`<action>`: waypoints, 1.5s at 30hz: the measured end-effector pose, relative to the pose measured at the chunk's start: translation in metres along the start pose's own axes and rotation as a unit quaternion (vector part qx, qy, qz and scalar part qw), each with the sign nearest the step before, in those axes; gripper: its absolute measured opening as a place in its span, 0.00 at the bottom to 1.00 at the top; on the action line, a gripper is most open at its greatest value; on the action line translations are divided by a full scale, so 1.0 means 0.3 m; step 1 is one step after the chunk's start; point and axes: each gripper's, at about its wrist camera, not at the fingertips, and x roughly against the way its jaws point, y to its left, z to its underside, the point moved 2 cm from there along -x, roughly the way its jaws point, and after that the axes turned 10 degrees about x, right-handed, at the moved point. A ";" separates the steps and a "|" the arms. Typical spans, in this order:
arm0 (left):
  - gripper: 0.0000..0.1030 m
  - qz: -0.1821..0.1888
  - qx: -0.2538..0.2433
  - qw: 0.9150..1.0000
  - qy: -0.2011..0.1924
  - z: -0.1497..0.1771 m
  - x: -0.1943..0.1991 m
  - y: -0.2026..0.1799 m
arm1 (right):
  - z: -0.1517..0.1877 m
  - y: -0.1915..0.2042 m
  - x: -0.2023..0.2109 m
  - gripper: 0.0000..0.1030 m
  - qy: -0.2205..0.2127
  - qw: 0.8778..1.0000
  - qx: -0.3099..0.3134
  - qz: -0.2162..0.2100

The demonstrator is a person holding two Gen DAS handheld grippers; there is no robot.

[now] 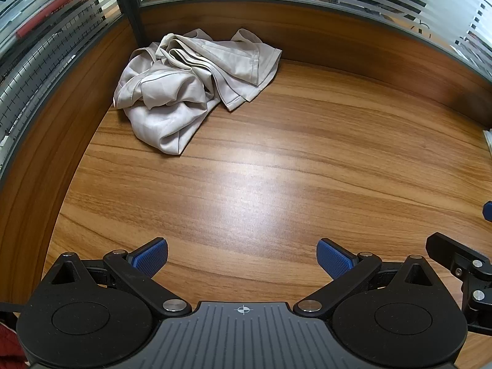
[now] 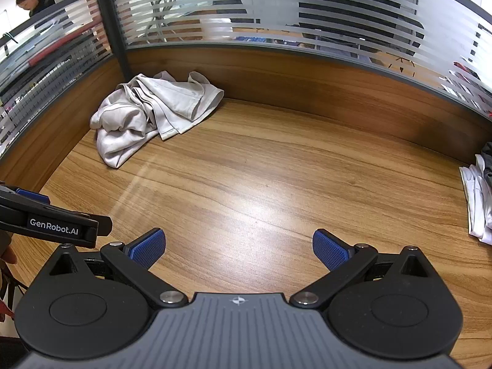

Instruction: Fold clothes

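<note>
Both grippers, left gripper (image 1: pixel 242 256) and right gripper (image 2: pixel 239 247), hover spread wide and empty above the wooden desk (image 1: pixel 276 169), probably readying a reach. Well beyond them, the crumpled beige shirt (image 1: pixel 187 92) lies unfolded in the partition corner (image 1: pixel 129 15).

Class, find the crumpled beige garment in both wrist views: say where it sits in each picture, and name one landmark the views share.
Left wrist view: the crumpled beige garment lies upper left of centre, in the far left corner of the wooden desk.
Right wrist view: the garment lies upper left, in that same corner.
Shared landmark: the dark partition post standing behind the garment.
</note>
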 end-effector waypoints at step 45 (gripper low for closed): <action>1.00 0.002 0.008 0.999 0.031 -0.047 -0.060 0.028 | -0.051 0.026 -0.113 1.00 0.042 0.999 0.018 -0.019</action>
